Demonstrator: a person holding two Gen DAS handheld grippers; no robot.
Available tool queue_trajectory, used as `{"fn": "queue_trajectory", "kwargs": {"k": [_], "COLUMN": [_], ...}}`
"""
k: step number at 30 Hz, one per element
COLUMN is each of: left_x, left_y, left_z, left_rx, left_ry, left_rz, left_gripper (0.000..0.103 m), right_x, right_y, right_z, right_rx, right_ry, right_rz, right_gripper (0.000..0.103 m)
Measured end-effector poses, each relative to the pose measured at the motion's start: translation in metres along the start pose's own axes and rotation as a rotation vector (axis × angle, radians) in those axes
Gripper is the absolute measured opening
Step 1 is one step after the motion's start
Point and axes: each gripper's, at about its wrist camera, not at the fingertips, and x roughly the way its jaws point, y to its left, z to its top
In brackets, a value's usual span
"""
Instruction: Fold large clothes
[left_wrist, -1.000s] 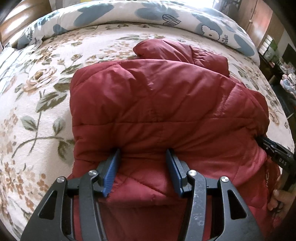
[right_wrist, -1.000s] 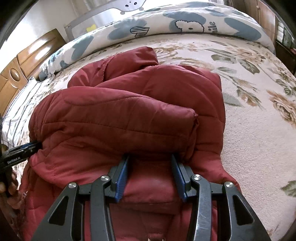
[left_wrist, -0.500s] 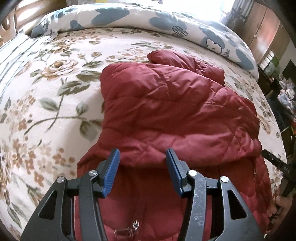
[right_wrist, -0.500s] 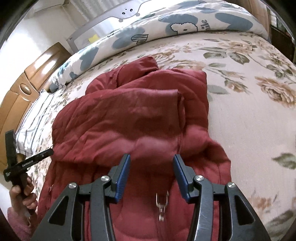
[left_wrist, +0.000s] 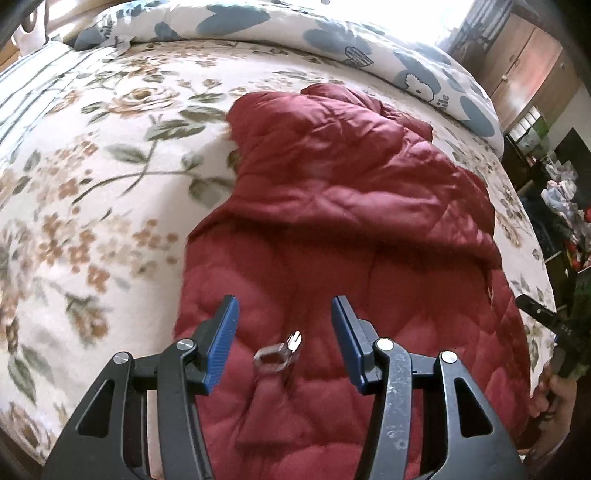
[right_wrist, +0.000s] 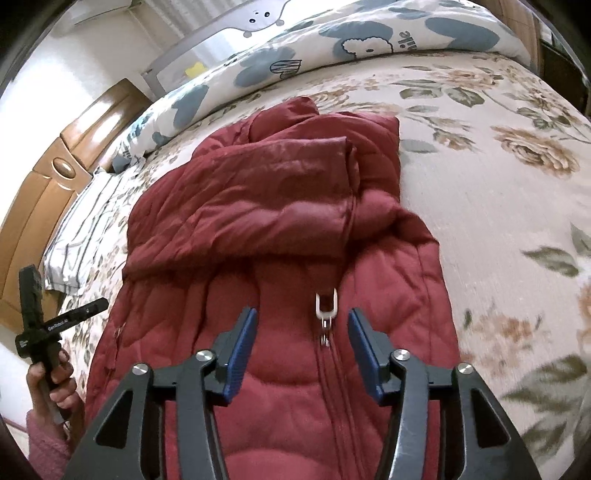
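A dark red quilted puffer jacket (left_wrist: 343, 192) lies on the floral bedspread, its far part folded back toward me in a thick layer. It also shows in the right wrist view (right_wrist: 258, 206). A metal zipper pull (left_wrist: 282, 354) lies on the near part; in the right wrist view the zipper pull (right_wrist: 325, 304) sits at the top of the zip. My left gripper (left_wrist: 283, 317) is open and empty above the near part. My right gripper (right_wrist: 303, 328) is open and empty above the zip.
The floral bedspread (left_wrist: 92, 192) spreads wide to the left and, in the right wrist view, to the right (right_wrist: 498, 192). A blue-patterned duvet (left_wrist: 332, 40) lies along the far side. A wooden headboard (right_wrist: 48, 184) and striped pillow (right_wrist: 85, 221) stand at left. Furniture (left_wrist: 546, 155) stands off the bed's right.
Both grippers have pulled back and up from the folded layer they were pressed against. The folded layer now lies flat farther away, and the zipper pull has come into view.
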Motion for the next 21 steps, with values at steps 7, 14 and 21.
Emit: {"fn": "queue_trajectory", "kwargs": {"k": [7,14,21], "left_x": [-0.015,-0.028,-0.033], "left_y": [0.027,0.043,0.055], "left_z": [-0.028,-0.051,-0.078], "left_rx": [-0.040,-0.065,-0.107], "left_ry": [0.007,0.007,0.032], "left_rz": [0.001,-0.019,-0.076], "left_gripper": [0.052,0.058,0.058], "right_x": [-0.021,-0.046,-0.066], "right_y": [-0.007,-0.025,-0.046], "right_z": [-0.029,-0.052,-0.076], "right_rx": [-0.004,0.024,0.048], "right_ry": [0.014,0.005,0.015], "right_rz": [-0.028,-0.056,-0.098], "right_gripper": [0.058,0.059,0.060]}}
